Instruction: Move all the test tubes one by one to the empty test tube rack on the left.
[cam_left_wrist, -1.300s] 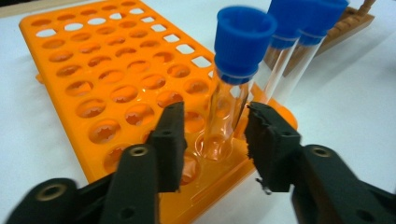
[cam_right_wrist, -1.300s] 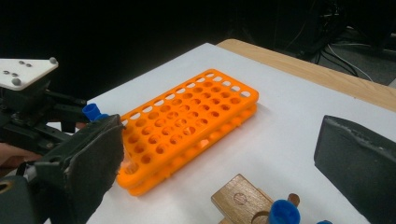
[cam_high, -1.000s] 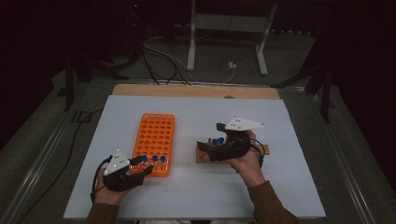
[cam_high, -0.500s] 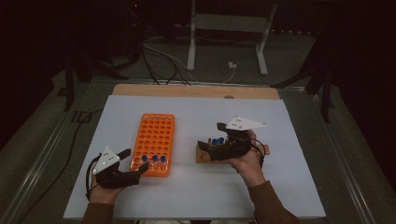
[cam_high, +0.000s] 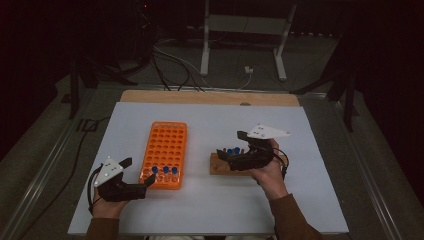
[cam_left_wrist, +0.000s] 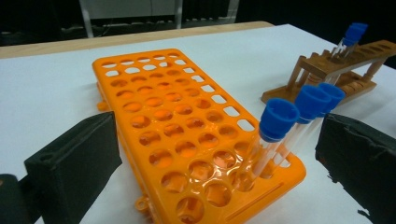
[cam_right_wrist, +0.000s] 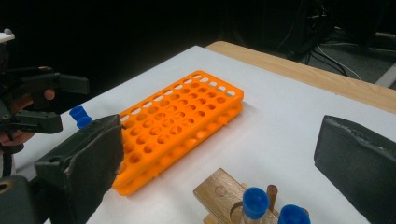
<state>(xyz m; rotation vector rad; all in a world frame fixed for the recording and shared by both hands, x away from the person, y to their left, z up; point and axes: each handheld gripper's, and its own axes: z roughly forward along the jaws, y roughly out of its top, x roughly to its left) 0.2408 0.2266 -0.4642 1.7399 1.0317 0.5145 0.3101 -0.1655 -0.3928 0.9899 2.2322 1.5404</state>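
3 tubes (cam_left_wrist: 299, 112) btwn open left gripper (cam_left_wrist: 219, 154) jaws.

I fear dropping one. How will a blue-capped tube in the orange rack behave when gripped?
The blue-capped tube looks thin, clear and smooth, so probably light, slippery and breakable. It leans in the orange rack, suggesting a loose fit; laid down, its round body would likely roll.

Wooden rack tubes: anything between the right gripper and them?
Nothing visible. The right gripper is open, jaws wide either side of the blue-capped tubes standing in the wooden rack just below. The orange rack sits farther off to the side, on the white table.
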